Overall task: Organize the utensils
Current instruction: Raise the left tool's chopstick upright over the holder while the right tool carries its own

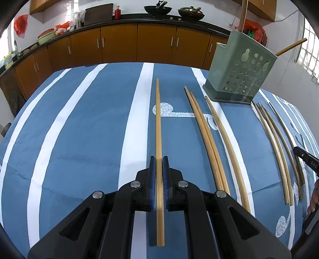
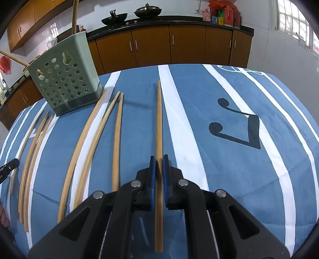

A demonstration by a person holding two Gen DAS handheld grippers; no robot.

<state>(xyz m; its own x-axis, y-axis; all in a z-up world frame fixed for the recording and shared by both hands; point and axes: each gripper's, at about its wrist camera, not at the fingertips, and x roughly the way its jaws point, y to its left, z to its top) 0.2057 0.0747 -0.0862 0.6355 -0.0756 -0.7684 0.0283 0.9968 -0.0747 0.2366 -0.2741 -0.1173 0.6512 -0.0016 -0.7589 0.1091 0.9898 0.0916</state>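
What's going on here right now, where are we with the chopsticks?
Each claw is shut on one bamboo chopstick: the left claw grips its chopstick, the right claw grips another. More loose chopsticks lie on the blue striped tablecloth. The green perforated utensil holder already has a couple of sticks in it.

place: home kitchen | evidence: orange-brown cabinets (image 1: 119,43) under a dark countertop (image 2: 171,22) | two woks (image 1: 158,9) on the hob | white tiled wall | window (image 2: 289,20) | table under a blue striped cloth (image 1: 79,129)
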